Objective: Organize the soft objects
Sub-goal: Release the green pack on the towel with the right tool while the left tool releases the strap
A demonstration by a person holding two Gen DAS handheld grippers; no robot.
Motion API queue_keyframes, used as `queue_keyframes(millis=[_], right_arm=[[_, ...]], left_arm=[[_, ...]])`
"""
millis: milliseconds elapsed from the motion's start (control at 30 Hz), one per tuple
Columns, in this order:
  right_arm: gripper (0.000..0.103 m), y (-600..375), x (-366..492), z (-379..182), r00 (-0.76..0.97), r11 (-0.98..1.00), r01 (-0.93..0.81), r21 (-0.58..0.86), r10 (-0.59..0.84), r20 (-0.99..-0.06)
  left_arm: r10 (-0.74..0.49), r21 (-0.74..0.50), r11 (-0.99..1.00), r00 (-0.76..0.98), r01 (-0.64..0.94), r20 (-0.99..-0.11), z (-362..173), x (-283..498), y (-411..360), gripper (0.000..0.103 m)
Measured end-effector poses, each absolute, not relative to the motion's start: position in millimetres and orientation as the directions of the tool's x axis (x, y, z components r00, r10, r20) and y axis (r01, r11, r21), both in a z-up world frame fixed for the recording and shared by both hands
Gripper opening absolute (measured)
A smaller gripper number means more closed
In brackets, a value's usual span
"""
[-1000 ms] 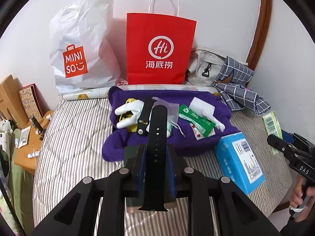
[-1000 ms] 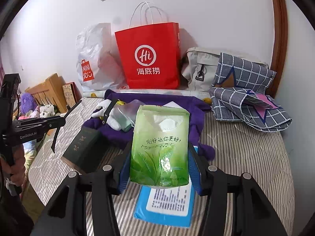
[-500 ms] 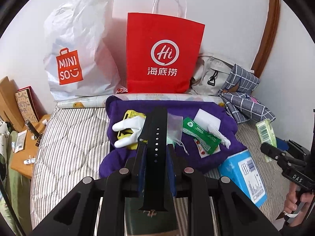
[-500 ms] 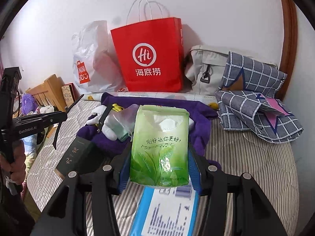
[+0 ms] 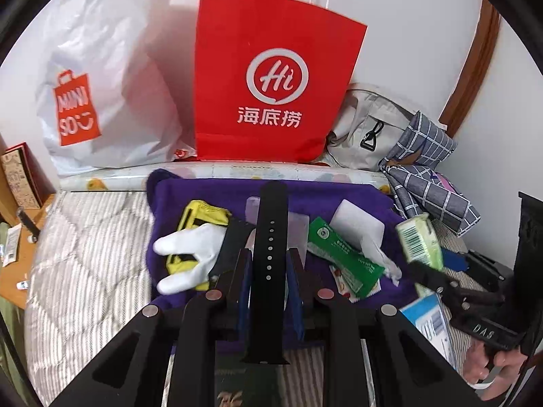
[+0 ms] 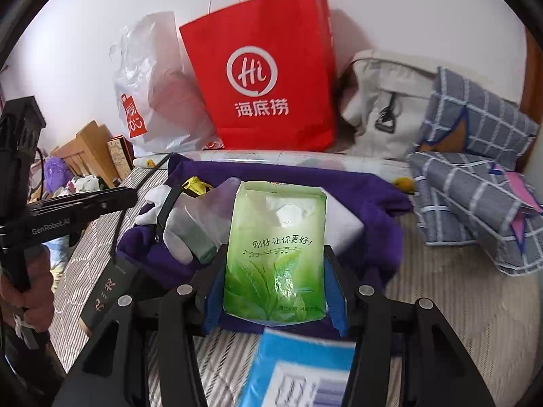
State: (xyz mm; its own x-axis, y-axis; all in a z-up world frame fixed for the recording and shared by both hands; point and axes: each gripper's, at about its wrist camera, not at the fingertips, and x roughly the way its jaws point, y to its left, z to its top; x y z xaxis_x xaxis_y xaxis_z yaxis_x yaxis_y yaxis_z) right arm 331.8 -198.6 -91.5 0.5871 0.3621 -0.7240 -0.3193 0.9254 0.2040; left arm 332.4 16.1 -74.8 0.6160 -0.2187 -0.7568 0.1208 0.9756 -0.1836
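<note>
Left wrist view: left gripper (image 5: 269,273) nearly closed, pinching a black perforated rubber strap (image 5: 269,254) held upright. Beyond it, purple fleece blanket (image 5: 217,191) on a striped quilted mattress (image 5: 85,254); on the blanket a white glove (image 5: 190,249), yellow pouch (image 5: 203,215), green sachet (image 5: 342,257). Red paper bag (image 5: 275,78) and white plastic bag (image 5: 101,78) stand against the wall. Compared with a second ago, the blanket and bags loom nearer.

Right wrist view: right gripper (image 6: 275,285) half open, clamped on a soft green tissue pack (image 6: 276,254) that hides the blanket's middle. Blue box (image 6: 298,366) lies below; grey checked cloth (image 6: 475,203) at right. Blue box now sits closer under the jaws.
</note>
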Motion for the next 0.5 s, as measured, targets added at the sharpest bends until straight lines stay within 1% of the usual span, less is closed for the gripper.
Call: queue_keyframes(millis=[133, 233, 500], right_arm=[[0.051, -188, 349, -104, 0.546, 0.917, -0.343, 0.205, 0.372, -0.75], [0.051, -185, 362, -117, 0.501, 0.908, -0.343, 0.239, 0.392, -0.772], [0.051, -178, 382, -135, 0.47, 0.914, -0.336, 0.228, 0.373, -0.8]], left_arm=[[-0.24, -0.199, 0.971, 0.587, 0.136, -0.773, -91, 352, 7, 0.02], [-0.256, -0.214, 0.967, 0.56, 0.14, -0.788, -102, 364, 3, 0.02], [-0.253, -0.215, 0.967, 0.523, 0.134, -0.814, -119, 380, 0, 0.02]])
